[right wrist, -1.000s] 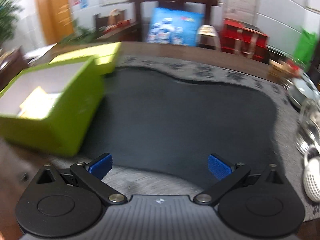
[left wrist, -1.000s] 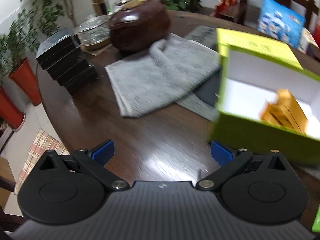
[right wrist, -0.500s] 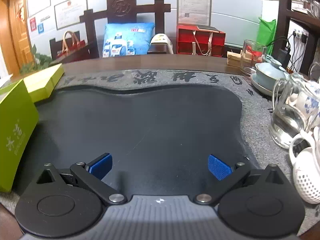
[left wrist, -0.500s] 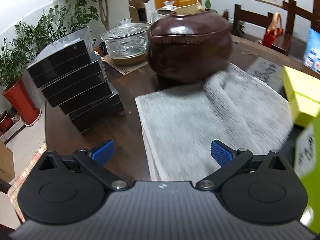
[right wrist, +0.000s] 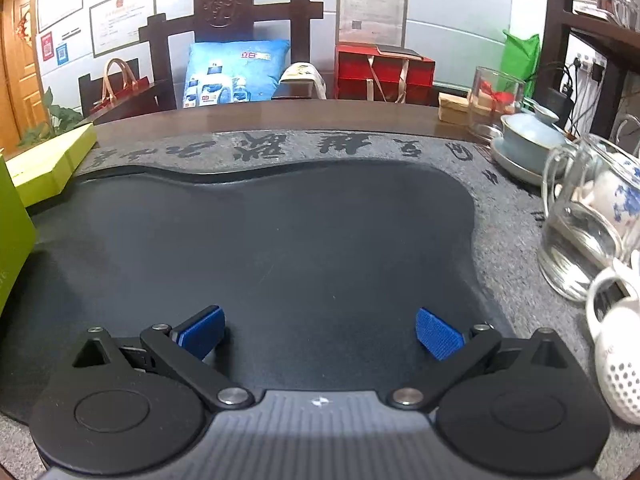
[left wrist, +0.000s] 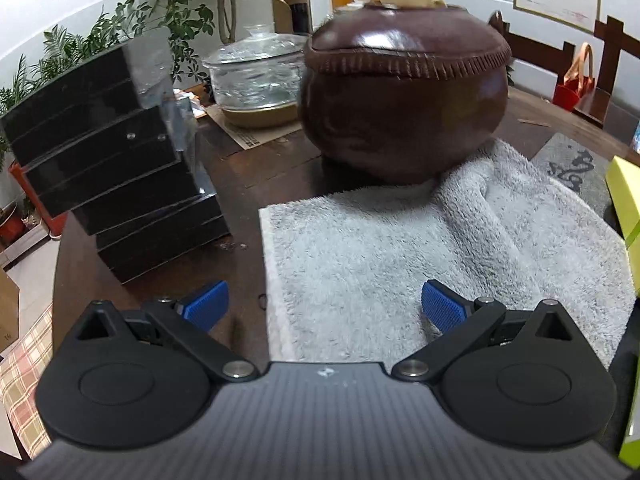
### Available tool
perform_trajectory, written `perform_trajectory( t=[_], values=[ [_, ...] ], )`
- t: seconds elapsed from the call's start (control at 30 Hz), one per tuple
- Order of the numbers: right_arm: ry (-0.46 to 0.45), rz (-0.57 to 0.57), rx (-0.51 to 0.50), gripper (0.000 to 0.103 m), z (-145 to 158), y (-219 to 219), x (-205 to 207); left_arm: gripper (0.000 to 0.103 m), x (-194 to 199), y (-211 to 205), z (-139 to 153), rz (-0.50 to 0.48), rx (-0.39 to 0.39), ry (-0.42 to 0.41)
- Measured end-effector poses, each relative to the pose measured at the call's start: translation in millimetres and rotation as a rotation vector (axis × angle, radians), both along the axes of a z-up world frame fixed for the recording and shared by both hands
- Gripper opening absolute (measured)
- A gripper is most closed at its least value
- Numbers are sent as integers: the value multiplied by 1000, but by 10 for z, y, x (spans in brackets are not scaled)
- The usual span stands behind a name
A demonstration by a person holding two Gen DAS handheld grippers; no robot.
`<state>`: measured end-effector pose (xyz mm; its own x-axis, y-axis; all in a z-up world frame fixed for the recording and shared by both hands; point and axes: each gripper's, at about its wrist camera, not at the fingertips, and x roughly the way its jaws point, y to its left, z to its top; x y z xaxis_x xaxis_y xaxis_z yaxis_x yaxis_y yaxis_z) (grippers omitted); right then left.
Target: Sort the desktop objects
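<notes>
- The grey towel (left wrist: 420, 256) lay spread on the dark wooden tabletop (left wrist: 240, 168), with its far right part bunched into a fold against the brown pot (left wrist: 404, 96).
- The left gripper (left wrist: 324, 306) stood low over the near left edge of the towel, jaws released and wide apart, holding nothing; one blue pad was over bare wood, the other over the towel.
- The brown pot stood behind the towel with its lid on; a tan object on the lid was too blurred to identify.
- A stack of black boxes (left wrist: 108, 160) stood to the left of the towel, apart from it.
- A glass lidded bowl (left wrist: 256, 76) sat behind the stack, beside the pot.
- The right gripper (right wrist: 320, 330) was held over the dark tea tray (right wrist: 280, 248), jaws released and empty.
- A green box (right wrist: 12, 236) stood at the left edge of the tray, and its lid (right wrist: 52, 162) lay further back on the same side.
- A glass pitcher (right wrist: 584, 220) holding water, a white teapot (right wrist: 620, 344) and a pale covered cup on a saucer (right wrist: 528, 136) stood along the tray's right side.
</notes>
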<state>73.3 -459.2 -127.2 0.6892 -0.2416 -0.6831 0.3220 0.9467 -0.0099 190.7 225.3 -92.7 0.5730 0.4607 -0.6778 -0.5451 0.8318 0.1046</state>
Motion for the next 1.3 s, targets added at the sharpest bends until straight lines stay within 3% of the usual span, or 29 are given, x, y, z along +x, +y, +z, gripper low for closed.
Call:
perform_trajectory(
  t=[0.17, 0.53, 1.3],
  values=[
    [-1, -8, -3, 103, -7, -26, 76, 103, 68, 12, -102, -1, -11, 0],
    [-1, -7, -4, 103, -8, -39, 109, 103, 18, 50, -207, 0, -33, -88],
    [-1, -6, -4, 103, -12, -36, 117, 103, 195, -96, -211, -1, -24, -84]
  ],
)
